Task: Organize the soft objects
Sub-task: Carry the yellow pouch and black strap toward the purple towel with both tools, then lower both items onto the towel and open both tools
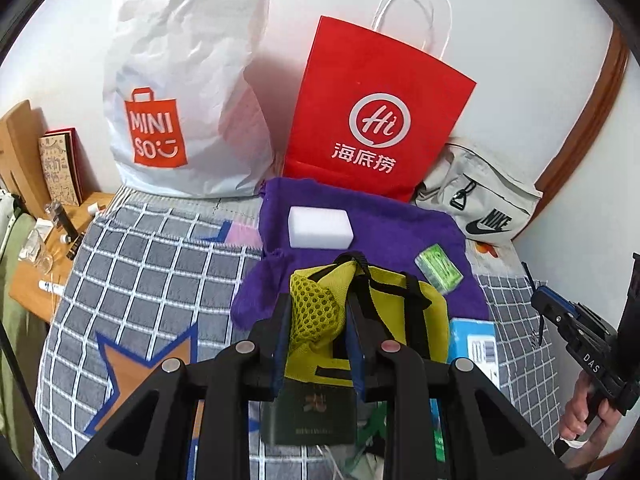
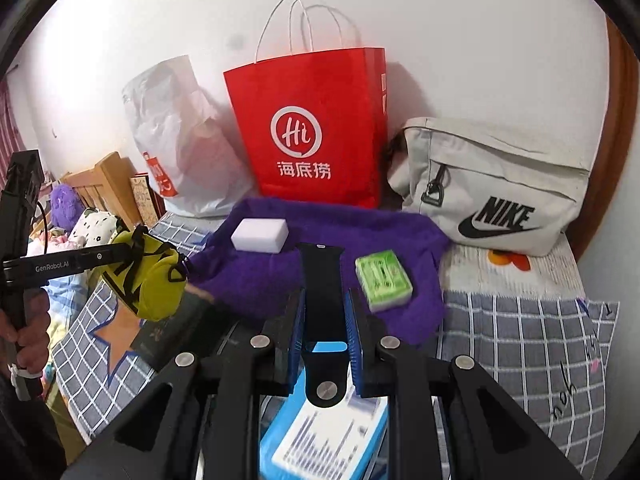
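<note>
A small yellow fabric pouch with black straps (image 1: 360, 312) is clamped by the left gripper (image 1: 318, 316) above the purple towel (image 1: 384, 220); its lower half is hidden. A black silicone strap (image 2: 322, 300), pointing toward 12 o'clock, is pinched by the right gripper (image 2: 324, 312).

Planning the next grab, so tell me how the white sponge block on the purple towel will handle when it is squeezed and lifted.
The white sponge block looks like plain foam, so it is probably very light and should dent under the fingers rather than slip. It lies flat on its broad face on the purple towel, so rolling or tipping seems unlikely. The towel's fuzzy pile may drag slightly if it is pushed.
</note>
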`<action>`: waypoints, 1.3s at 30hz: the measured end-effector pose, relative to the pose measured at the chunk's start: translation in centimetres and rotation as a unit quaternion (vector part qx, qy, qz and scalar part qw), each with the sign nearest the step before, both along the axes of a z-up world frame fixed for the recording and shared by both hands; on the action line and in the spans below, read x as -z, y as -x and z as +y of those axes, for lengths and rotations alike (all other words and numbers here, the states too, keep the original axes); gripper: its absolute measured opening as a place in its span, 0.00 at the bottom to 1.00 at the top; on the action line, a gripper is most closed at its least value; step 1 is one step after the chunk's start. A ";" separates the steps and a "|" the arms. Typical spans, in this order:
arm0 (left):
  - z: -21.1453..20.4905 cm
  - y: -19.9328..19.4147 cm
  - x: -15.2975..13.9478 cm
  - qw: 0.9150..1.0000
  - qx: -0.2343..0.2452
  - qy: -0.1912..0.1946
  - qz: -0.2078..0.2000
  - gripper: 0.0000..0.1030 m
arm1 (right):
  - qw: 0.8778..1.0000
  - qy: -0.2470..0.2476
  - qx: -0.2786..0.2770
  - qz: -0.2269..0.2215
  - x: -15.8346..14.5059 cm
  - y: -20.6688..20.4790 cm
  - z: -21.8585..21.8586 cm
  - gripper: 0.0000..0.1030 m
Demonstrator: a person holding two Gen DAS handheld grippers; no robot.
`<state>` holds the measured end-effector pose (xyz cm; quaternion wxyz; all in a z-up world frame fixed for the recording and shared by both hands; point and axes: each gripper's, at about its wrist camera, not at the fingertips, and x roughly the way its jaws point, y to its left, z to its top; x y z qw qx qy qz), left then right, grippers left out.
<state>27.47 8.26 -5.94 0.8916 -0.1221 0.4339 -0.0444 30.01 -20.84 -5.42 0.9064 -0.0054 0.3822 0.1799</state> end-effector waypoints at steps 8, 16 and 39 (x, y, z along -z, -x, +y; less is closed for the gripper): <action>-0.3 -4.2 1.7 1.000 0.003 0.009 0.013 0.24 | 1.000 0.012 -0.007 0.017 2.3 -4.1 0.7 0.19; -0.1 -7.6 4.0 0.999 0.001 0.020 0.037 0.24 | 0.998 0.028 -0.022 0.048 5.4 -7.6 1.6 0.19; -0.1 -11.6 10.0 0.996 0.002 0.018 0.090 0.24 | 0.987 0.078 -0.064 0.123 11.6 -12.5 4.0 0.19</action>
